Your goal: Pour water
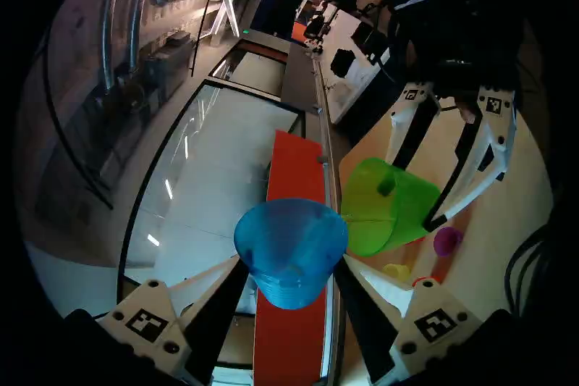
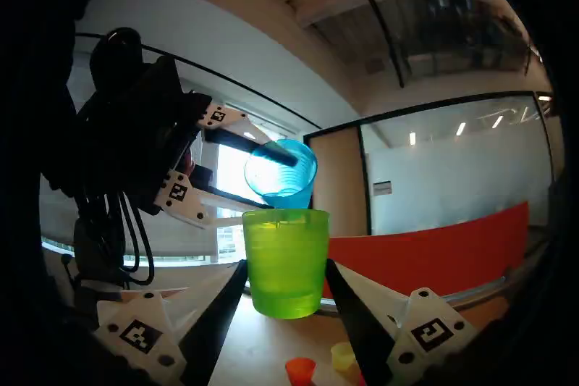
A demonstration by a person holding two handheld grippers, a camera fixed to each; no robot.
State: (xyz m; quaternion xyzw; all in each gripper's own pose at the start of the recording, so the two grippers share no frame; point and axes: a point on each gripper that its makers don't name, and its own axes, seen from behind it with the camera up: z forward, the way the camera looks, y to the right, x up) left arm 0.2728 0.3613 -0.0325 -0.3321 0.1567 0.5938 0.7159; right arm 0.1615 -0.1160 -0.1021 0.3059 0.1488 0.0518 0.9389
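Left gripper view: you had the left gripper (image 1: 291,274) closed partway on the blue cup (image 1: 289,248), one finger pressed to each side and the cup's wide mouth pointing away from the camera. The room sat steeply canted in this view, so I judged that hand rolled well over into a pouring pose. The green cup (image 1: 387,208) sat just beside the blue one, pinched in the right gripper (image 1: 412,194) above the wooden table (image 1: 499,227), with three small cups (image 1: 447,240) on the table below it. Right gripper view: your right gripper was clamped on the green cup, roughly upright and lifted clear of the table. The blue cup hung tipped just above and behind its rim. I couldn't tell if any water was running. My read: you were in the pour itself. The next move called for the blue lip squarely over the green mouth, a slow roll, and the green cup level.
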